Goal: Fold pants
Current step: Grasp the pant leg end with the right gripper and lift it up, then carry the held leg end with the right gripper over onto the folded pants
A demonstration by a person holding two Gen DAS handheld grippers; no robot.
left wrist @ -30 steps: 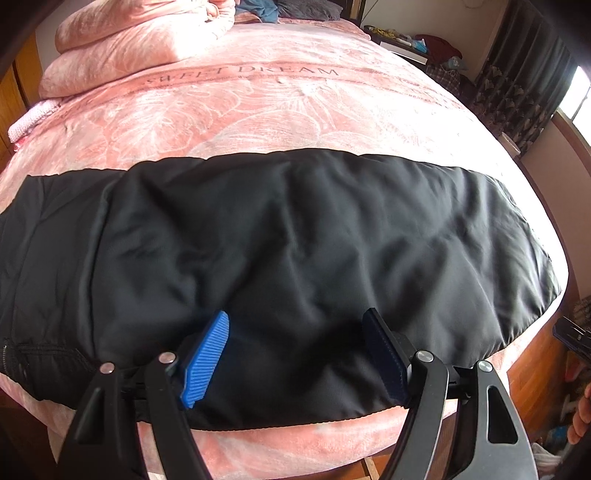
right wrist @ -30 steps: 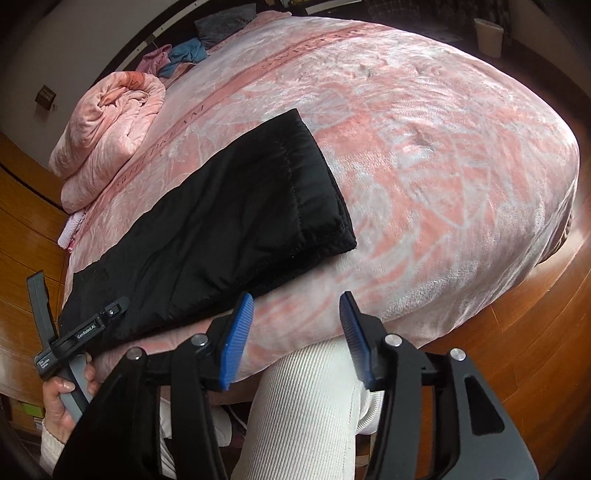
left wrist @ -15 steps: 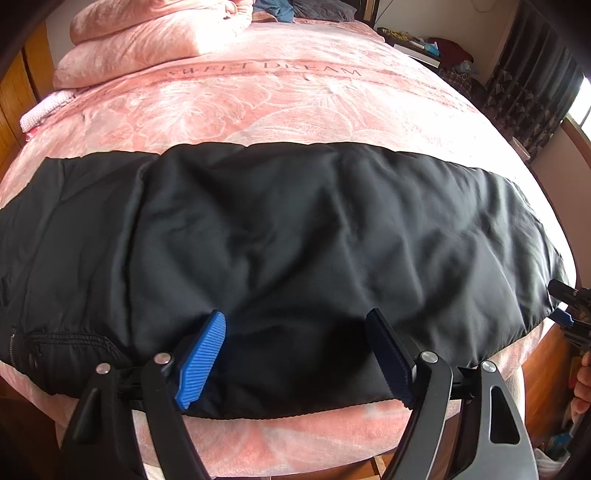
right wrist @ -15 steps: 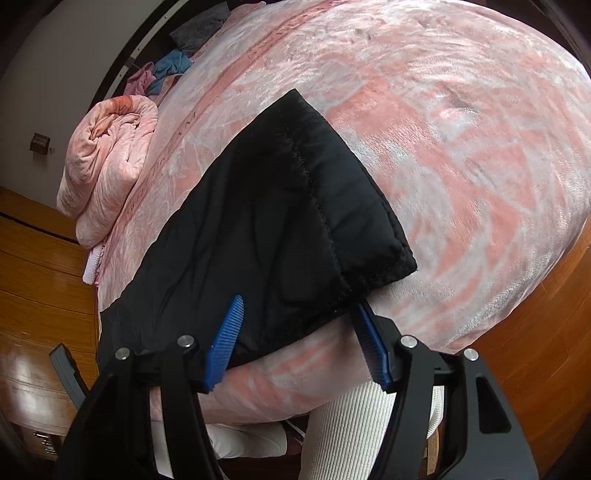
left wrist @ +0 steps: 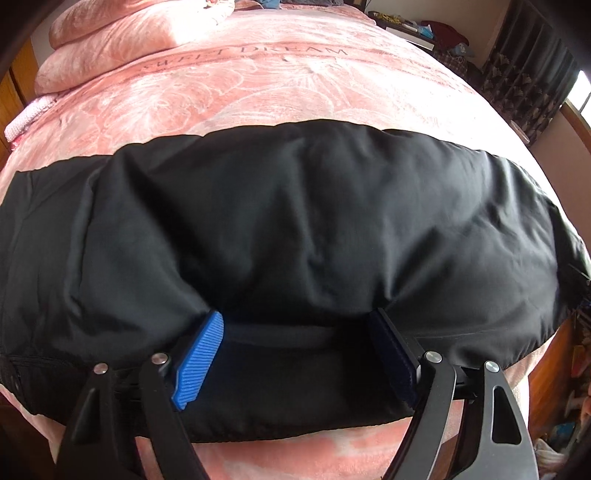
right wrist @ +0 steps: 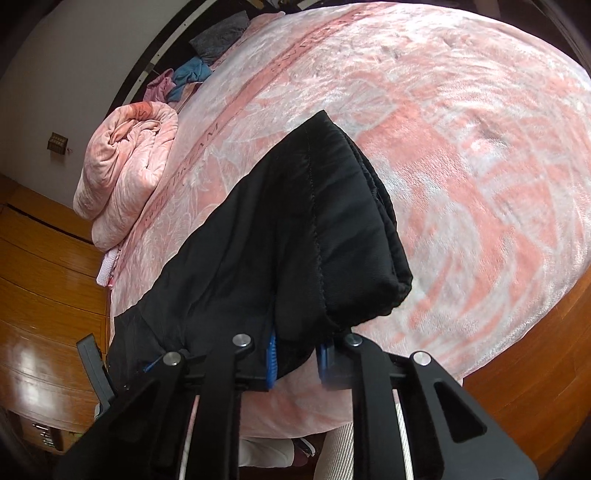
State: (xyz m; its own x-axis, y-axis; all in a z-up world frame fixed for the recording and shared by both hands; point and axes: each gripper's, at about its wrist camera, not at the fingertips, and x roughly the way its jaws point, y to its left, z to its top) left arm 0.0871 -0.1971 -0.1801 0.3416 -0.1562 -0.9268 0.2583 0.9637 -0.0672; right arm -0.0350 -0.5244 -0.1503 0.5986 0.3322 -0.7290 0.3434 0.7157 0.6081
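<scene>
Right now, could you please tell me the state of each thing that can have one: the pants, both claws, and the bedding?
pants: folded lengthwise, lying flat across the near edge of the bed, cuff end lifted
left claw: open, fingers pressed into the pants' near edge
right claw: shut on the cuff end of the pants
blanket: spread flat over the bed
quilt: rolled up

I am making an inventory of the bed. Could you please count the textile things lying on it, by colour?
Black: 1, the pants
Pink: 2, the folded blanket and a small garment
Blue: 1, a crumpled garment
Grey: 1, a cloth
Total: 5
</scene>
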